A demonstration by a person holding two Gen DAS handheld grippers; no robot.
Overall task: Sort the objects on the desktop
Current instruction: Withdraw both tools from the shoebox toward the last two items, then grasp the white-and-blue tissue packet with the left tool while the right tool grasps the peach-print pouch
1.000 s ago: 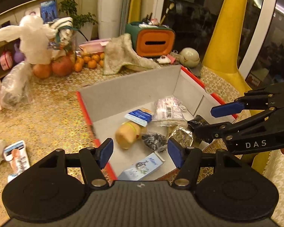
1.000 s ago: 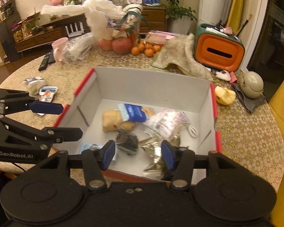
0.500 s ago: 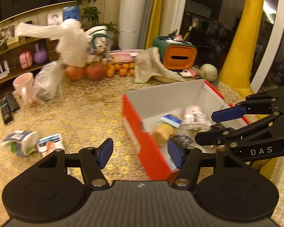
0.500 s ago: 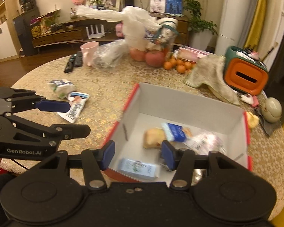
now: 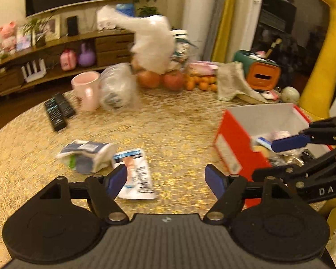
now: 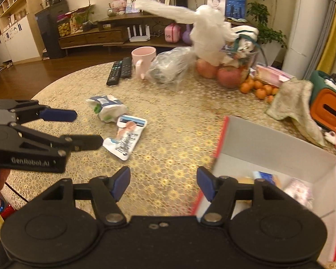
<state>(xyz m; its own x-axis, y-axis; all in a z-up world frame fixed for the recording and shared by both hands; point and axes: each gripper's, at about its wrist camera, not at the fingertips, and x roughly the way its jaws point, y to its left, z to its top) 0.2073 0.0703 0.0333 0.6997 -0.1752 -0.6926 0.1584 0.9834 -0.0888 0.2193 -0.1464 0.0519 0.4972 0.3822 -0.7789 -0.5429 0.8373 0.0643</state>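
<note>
Right wrist view: several items already lie in the red box (image 6: 277, 148), two packets (image 6: 125, 139) remain toward the tabletop's left edge, and both left tongs (image 6: 87, 127) and right tongs (image 6: 163, 183) are opening, empty.

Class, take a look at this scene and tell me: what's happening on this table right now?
A person holding a gripper in each hand is sorting clutter into a red box that already holds several small packets. Both the left gripper and the right gripper are empty, jaws opening, and point at the table near two items not yet sorted: a flat white sachet and a crumpled blue-and-white packet.
</note>
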